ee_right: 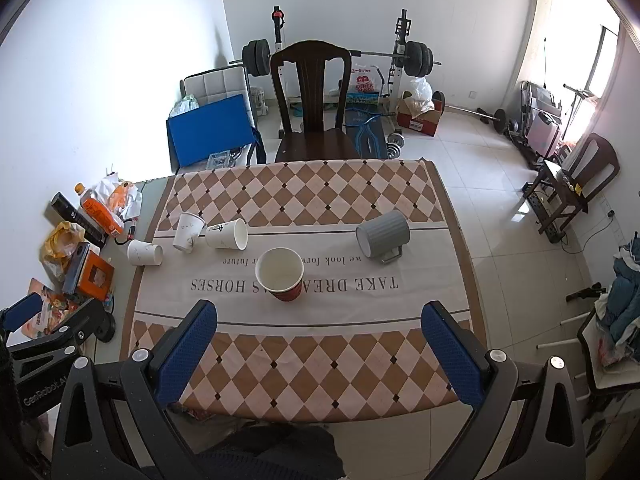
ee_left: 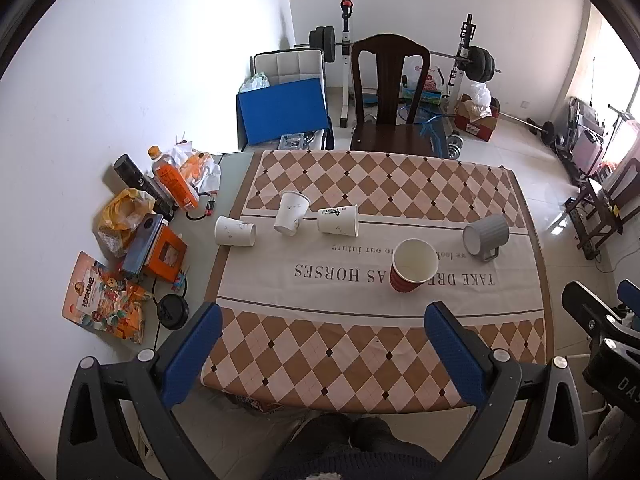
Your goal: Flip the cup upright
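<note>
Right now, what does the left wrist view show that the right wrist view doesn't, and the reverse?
Only the left view shows the black round lid unhidden and the snack bag whole. Only the right view shows the clothes pile at the right edge. Both share the upright red cup, the gray mug on its side, and three tipped white cups.

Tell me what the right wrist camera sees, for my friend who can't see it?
A red cup stands upright on a checkered tablecloth, between the open right hand-held gripper. Behind lie a grey mug and three white cups.
</note>
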Motion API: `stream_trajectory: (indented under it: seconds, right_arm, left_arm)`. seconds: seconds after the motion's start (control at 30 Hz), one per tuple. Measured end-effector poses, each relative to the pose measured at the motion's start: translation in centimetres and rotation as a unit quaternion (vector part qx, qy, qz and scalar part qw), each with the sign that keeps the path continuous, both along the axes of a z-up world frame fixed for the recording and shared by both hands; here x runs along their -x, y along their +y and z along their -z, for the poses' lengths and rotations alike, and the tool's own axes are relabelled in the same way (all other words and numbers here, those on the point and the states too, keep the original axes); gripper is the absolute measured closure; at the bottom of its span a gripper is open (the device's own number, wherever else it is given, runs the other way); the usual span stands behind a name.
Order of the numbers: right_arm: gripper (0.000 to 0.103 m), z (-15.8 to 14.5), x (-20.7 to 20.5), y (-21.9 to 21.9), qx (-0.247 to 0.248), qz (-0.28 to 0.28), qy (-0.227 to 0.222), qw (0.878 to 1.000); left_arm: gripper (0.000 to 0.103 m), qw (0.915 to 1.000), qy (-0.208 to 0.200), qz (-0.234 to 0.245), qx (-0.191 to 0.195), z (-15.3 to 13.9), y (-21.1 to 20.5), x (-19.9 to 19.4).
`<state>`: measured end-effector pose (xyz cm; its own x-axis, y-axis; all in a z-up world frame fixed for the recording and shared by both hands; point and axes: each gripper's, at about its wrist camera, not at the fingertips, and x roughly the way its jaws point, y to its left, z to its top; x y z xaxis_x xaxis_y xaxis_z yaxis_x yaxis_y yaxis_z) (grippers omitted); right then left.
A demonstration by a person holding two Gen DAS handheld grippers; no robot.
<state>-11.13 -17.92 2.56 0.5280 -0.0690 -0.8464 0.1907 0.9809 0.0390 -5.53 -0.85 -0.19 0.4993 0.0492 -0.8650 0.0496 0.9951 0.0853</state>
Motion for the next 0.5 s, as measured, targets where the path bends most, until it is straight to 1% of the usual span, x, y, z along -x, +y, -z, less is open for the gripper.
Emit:
stream_trajectory:
  seconds: [0.5]
  right_arm:
    - [0.000, -0.29, 0.06, 0.31, 0.000, -0.001, 0.000, 1.000]
  left_arm:
    - [0.000, 1.0000, -0.002, -0.003, 0.001, -0.29, 0.19, -0.09]
